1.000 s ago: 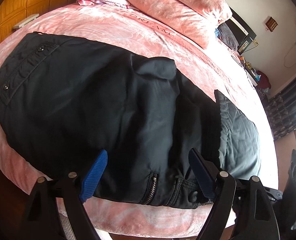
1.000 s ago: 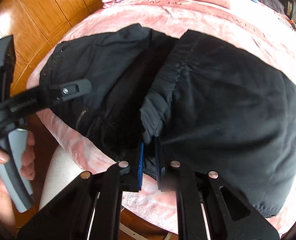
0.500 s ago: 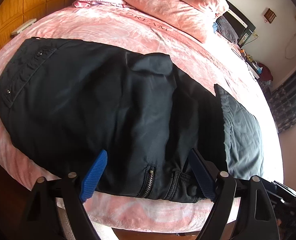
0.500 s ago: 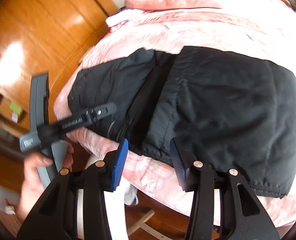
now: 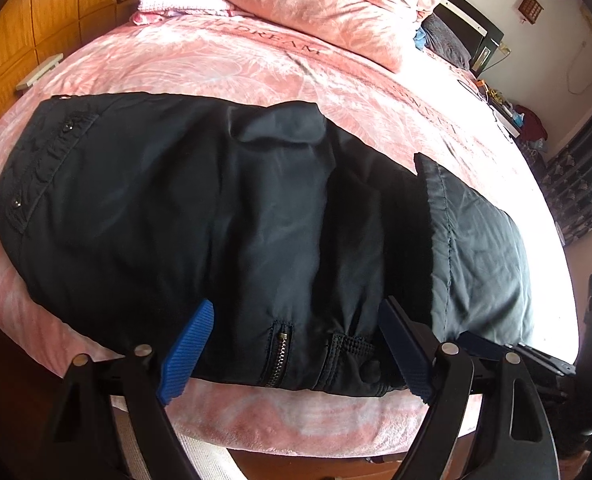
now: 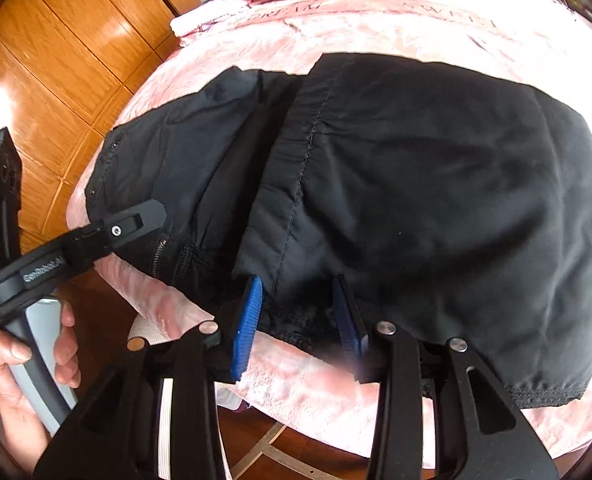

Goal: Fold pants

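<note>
The black pants [image 5: 224,224] lie folded across the pink bed [image 5: 256,60], hem flap at 3 o'clock; the left gripper [image 5: 296,348] hangs released and wide over the zipper edge, while the right gripper [image 6: 296,316] is closing, jaws astride the flap's near edge but not yet pinching it. A shallow bite could catch only 1 layer and drag the fold askew. A pillow [image 5: 328,4] sits at 12 o'clock, the wooden wardrobe [image 6: 56,60] at 10, neither obstructing

Matt black cloth pants [image 5: 224,216], plush bedspread [image 5: 224,64]
</note>
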A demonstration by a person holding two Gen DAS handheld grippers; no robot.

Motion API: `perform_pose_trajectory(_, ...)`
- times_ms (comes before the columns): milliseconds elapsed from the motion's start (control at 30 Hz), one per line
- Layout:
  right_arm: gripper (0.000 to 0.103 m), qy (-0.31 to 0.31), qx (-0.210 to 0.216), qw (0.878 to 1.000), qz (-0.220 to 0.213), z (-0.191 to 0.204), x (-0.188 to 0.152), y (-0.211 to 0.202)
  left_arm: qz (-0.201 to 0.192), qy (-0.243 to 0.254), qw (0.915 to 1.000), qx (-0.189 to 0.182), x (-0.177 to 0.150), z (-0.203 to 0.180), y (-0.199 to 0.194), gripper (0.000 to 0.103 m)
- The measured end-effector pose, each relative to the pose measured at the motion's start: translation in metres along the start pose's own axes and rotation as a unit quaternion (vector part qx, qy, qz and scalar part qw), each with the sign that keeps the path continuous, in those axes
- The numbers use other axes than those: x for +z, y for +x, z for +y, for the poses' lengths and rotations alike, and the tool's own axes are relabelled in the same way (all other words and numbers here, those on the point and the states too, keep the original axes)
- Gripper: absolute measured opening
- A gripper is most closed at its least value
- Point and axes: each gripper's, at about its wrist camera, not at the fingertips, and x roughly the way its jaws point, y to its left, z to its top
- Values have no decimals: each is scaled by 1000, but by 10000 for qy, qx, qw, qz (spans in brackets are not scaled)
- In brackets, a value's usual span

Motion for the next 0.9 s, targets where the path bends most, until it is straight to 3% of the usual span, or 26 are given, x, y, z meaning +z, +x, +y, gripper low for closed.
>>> perform_pose_trajectory(133, 39, 163, -158, 9990, -377, -19, 0, -34, 46, 12, 10000, 23, 2, 9, -5, 86)
perform_pose_trajectory(300, 39, 681, 73, 9964, -498, -51, -1, -52, 105, -293, 9995, -61, 1, 37, -13, 86)
perform_pose_trajectory(500, 39, 474, 263, 9980, -320, -34, 12, -33, 176, -884, 9959, -123, -6, 80, -21, 86)
perform_pose_trajectory(667, 39, 233, 146, 9996, -109, -15, 22, -7, 178, -1360, 9905, -52, -13, 123, -30, 85)
perform_pose_trajectory(767, 40, 208, -81, 9995, 222, -15, 20, 14, 145, -1789, 9838, 37, -16, 158, -34, 85)
perform_pose_trajectory(900, 39, 144, -120, 9997, 129, -8, 18, 14, 110, -2337, 9721, 144, -20, 199, -35, 85)
